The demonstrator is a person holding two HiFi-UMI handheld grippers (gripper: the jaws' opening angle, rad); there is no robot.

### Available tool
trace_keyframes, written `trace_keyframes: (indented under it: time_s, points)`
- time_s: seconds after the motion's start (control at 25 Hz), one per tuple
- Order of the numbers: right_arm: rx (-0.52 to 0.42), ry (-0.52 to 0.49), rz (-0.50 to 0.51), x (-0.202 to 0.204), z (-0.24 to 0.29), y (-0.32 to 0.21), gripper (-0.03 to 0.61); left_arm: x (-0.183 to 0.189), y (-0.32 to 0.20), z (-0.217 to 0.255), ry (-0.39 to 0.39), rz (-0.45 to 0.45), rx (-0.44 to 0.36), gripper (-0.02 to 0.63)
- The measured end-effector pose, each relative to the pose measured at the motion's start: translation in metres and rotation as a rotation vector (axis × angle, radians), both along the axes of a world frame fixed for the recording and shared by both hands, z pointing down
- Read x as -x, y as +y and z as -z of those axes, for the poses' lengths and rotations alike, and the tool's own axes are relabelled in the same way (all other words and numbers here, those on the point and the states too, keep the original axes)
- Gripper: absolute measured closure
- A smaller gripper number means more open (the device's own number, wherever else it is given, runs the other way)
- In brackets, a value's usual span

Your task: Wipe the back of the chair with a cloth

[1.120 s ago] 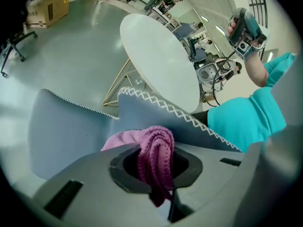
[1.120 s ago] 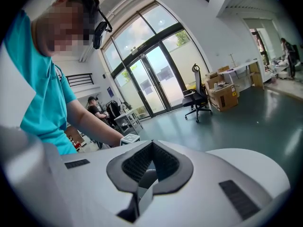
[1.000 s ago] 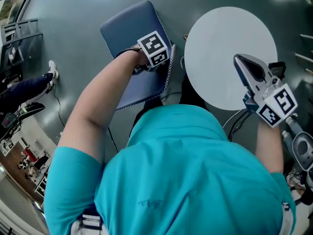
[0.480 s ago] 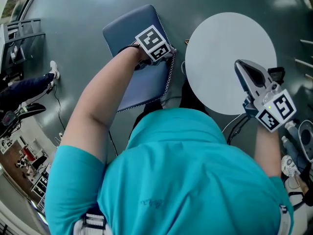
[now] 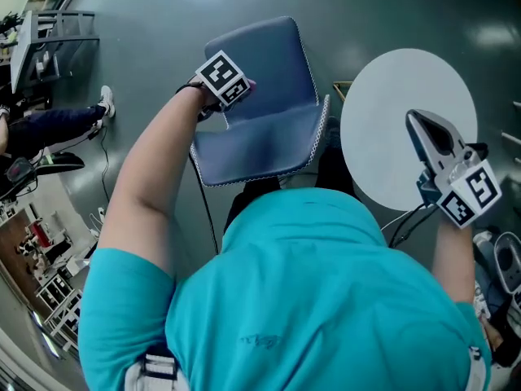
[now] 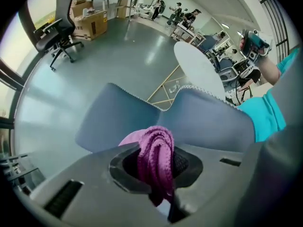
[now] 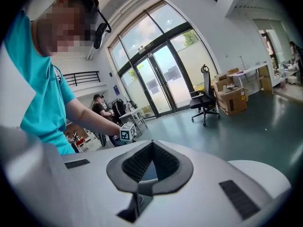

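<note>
The blue padded chair (image 5: 264,96) stands below me, its back (image 5: 260,149) edged with white stitching and nearest my body. My left gripper (image 5: 232,90) is at the chair's left edge, near the crease between seat and back. It is shut on a purple cloth (image 6: 156,150) bunched between its jaws, with the chair's back (image 6: 208,122) just ahead to the right; a bit of that cloth (image 5: 246,85) also shows from above. My right gripper (image 5: 427,129) hovers over the white round table (image 5: 391,96), jaws shut with nothing between them (image 7: 144,167).
A black office chair (image 6: 59,22) and cardboard boxes (image 6: 87,22) stand far off on the grey floor. A seated person's legs (image 5: 49,137) are at the left. A cable (image 5: 203,210) runs along the floor under the chair. Several people work at desks in the background.
My left gripper has slid with the cloth from the chair's right edge across to its left edge. The right gripper stays over the round table.
</note>
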State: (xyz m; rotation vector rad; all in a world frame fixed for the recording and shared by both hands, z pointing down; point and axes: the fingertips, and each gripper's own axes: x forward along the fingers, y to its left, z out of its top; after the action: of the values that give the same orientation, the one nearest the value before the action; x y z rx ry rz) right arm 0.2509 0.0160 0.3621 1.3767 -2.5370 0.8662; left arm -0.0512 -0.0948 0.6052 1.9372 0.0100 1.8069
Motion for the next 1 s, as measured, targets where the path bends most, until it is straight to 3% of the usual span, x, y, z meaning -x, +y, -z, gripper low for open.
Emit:
trace_keyframes:
  time_s: [0.08,0.2,0.44,0.64,1.0]
  points:
    - [0.010,0.026,0.015,0.025,-0.011,-0.020,0.588,0.049,-0.012,-0.021,-0.040,-0.004,-0.005,0.555]
    - [0.049,0.050,0.026,0.053,-0.020,-0.029,0.588,0.107,0.017,-0.054,-0.096,-0.021,0.046,0.555]
    - [0.068,0.091,0.038,0.095,-0.062,-0.065,0.588,0.193,0.076,-0.118,-0.234,-0.217,0.111,0.555]
    - [0.045,0.116,0.043,0.110,-0.086,-0.100,0.588,0.214,0.094,-0.138,-0.287,-0.226,0.196,0.555]
    - [0.037,0.121,0.069,0.122,-0.104,-0.119,0.588,0.216,0.103,-0.150,-0.308,-0.222,0.243,0.555]
